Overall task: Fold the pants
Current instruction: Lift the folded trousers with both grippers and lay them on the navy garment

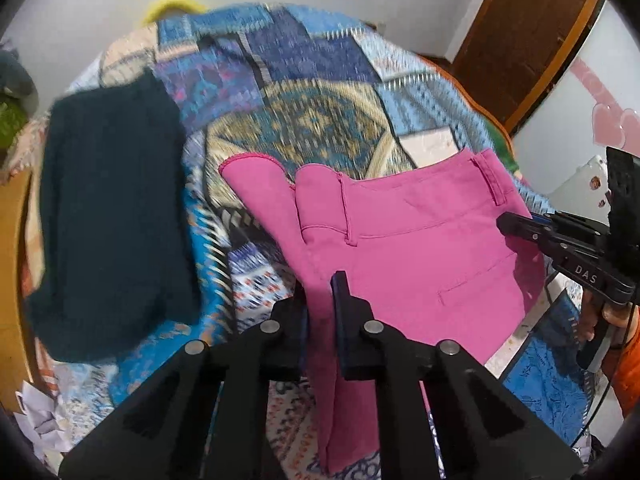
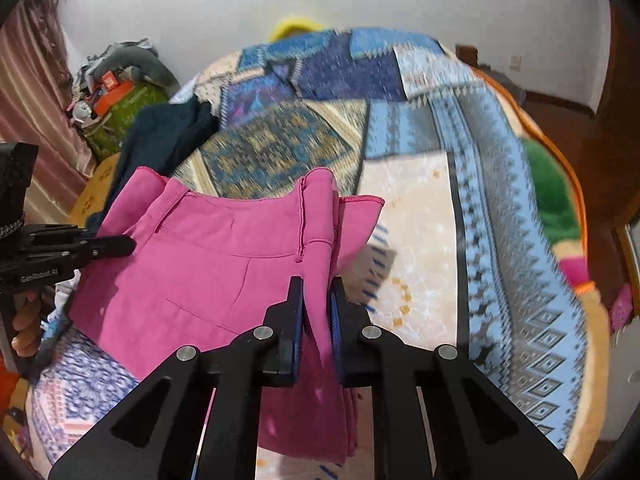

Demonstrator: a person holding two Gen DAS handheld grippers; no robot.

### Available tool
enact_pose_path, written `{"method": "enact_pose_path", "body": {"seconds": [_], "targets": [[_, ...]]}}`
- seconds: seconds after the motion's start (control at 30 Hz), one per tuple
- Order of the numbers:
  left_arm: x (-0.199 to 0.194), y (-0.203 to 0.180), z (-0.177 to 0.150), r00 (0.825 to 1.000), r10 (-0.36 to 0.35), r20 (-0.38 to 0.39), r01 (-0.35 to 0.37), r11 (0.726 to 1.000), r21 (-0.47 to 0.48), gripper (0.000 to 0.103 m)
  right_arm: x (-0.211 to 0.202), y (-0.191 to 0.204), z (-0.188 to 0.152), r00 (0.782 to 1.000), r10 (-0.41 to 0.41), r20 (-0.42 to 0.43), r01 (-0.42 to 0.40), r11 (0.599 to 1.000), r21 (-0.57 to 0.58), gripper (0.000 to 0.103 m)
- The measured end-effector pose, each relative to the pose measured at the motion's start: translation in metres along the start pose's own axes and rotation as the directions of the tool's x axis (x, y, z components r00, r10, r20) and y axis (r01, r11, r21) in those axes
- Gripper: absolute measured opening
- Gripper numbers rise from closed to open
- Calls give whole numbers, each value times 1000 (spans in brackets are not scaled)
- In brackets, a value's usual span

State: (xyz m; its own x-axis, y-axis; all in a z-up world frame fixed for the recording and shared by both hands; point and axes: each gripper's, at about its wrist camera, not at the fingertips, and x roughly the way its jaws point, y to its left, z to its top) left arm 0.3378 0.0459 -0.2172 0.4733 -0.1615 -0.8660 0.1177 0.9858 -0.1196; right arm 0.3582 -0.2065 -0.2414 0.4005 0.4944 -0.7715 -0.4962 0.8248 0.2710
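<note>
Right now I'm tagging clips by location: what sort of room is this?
Probably a bedroom: a patterned blanket covers what looks like a bed, a wooden door stands behind, and clothes pile in the corner.

Home bedroom, no doubt. Bed w/ a patchwork blanket point(image 2: 420, 152) in blues & golds fills the view. White walls, brown wooden door point(image 1: 520, 40) off to one side. Pink curtain point(image 2: 28, 92) at the edge, plus a heap of stuffed toys & clutter point(image 2: 120, 88) in the corner. Dark folded garment point(image 1: 112, 216) lying on the bedding.
</note>
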Motion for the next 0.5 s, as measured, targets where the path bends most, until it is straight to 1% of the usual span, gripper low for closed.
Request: {"method": "enact_pose_path", "body": {"seconds": [0.17, 0.27, 0.4, 0.5], "targets": [[-42, 14, 12, 995, 33, 97, -32, 999, -16, 11, -23, 28, 27, 996, 9, 84, -4, 998, -55, 11], [-70, 30, 21, 986, 63, 157, -58, 998, -36, 11, -30, 45, 45, 992, 25, 124, -15, 997, -75, 11], [-104, 54, 29, 964, 129, 232, -117, 991, -64, 11, -36, 77, 72, 981, 61, 183, -40, 993, -114, 11], [-125, 78, 33, 947, 171, 271, -149, 984, -102, 11, -35, 99, 89, 972, 92, 214, -64, 989, -137, 11]]}}
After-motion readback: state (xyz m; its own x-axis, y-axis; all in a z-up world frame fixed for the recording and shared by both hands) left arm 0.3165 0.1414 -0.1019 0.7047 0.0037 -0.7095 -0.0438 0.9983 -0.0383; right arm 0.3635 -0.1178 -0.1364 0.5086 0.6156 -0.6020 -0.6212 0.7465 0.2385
